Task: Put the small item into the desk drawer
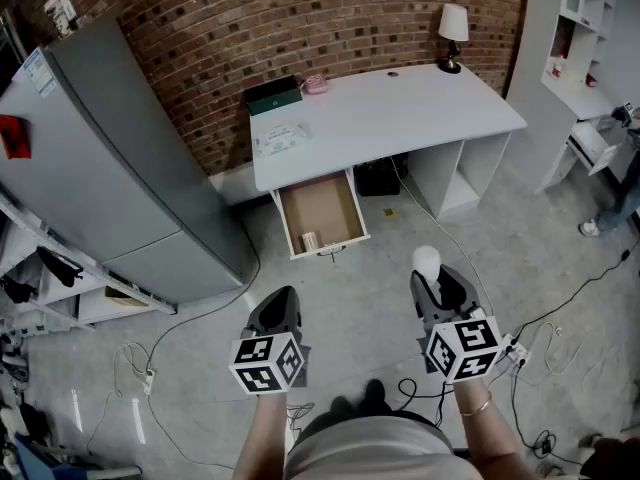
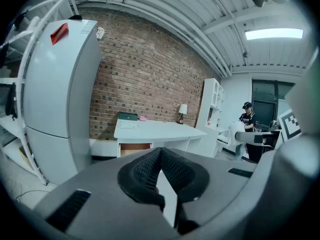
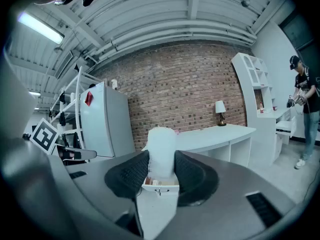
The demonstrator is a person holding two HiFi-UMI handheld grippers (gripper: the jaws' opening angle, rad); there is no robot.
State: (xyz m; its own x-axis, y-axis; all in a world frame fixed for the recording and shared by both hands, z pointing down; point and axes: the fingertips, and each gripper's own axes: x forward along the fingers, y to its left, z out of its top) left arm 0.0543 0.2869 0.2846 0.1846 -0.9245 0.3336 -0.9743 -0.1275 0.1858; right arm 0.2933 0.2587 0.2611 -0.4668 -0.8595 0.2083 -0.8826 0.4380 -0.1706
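Note:
My right gripper [image 1: 430,273] [image 3: 161,171] is shut on a small white rounded item [image 1: 427,260] [image 3: 162,151], which sticks up between its black pads. My left gripper [image 1: 277,308] [image 2: 160,176] is shut with nothing between its pads. Both are held over the floor, well short of the white desk [image 1: 400,118] [image 2: 155,130] [image 3: 220,134]. The desk drawer [image 1: 320,215] stands pulled out at the desk's left end, with a small light object in its near corner. In the left gripper view only the drawer's brown inside [image 2: 135,146] shows under the desktop.
A grey fridge [image 1: 100,158] stands left of the desk, with shelving beside it. On the desk are a lamp [image 1: 453,28], a dark green box [image 1: 274,95], a pink object and papers. Cables and a power strip [image 1: 150,378] lie on the floor. A person [image 3: 305,109] stands far right by white shelves.

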